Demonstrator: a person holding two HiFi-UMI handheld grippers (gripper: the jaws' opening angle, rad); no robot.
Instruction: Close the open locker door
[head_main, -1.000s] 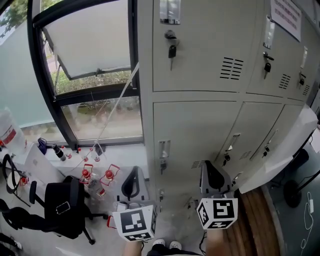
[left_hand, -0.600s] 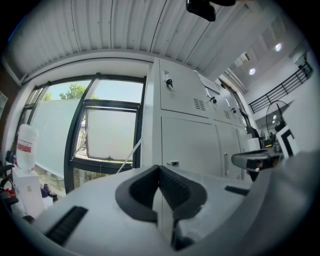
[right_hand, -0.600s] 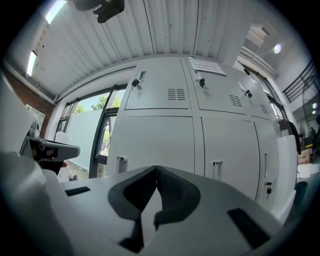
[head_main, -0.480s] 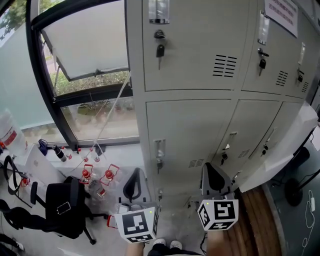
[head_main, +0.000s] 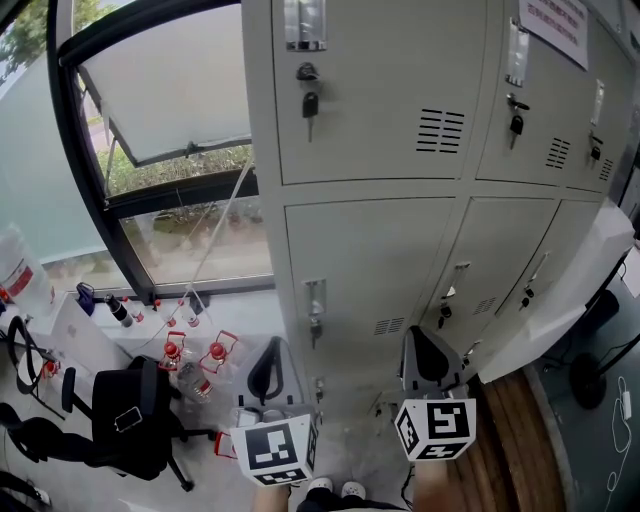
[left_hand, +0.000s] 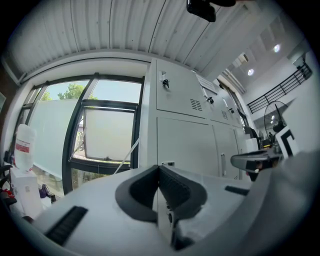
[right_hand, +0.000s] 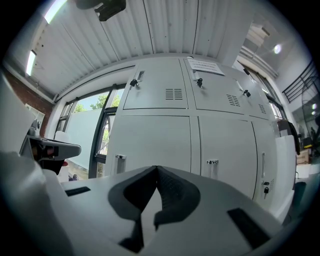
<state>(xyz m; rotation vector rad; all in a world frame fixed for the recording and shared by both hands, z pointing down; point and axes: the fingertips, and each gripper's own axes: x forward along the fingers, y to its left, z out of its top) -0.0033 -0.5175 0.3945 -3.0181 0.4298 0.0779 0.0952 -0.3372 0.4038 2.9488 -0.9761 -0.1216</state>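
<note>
Window (head_main: 170, 90) on the left, grey locker bank (head_main: 370, 110) straight ahead, that's what I'm getting through the rig right now. I'm trying to work out where I am with the "close the open door" job and honestly it's hard to call. Every door I can see properly sits flush with its frame. That goes for the top row with the keys (head_main: 309, 103) hanging in the locks, and the bottom row too, including the lower-left door (head_main: 370, 260) right in front of me.

Only odd one out is a white slanted panel (head_main: 560, 300) at the far right of the head view. Could be a door swung out toward me, could be a bit of furniture, and none of the views settles it. So it fits two stories: the door is already shut and I'm just standing there, or the open one is that panel, or somewhere off-frame.

As for my left gripper (left_hand: 159, 169), its jaws are pressed together with nothing in them. The right gripper (right_hand: 156, 169) is the same, tips meeting and empty. Both are held low, pointing at the lockers, not touching anything
</note>
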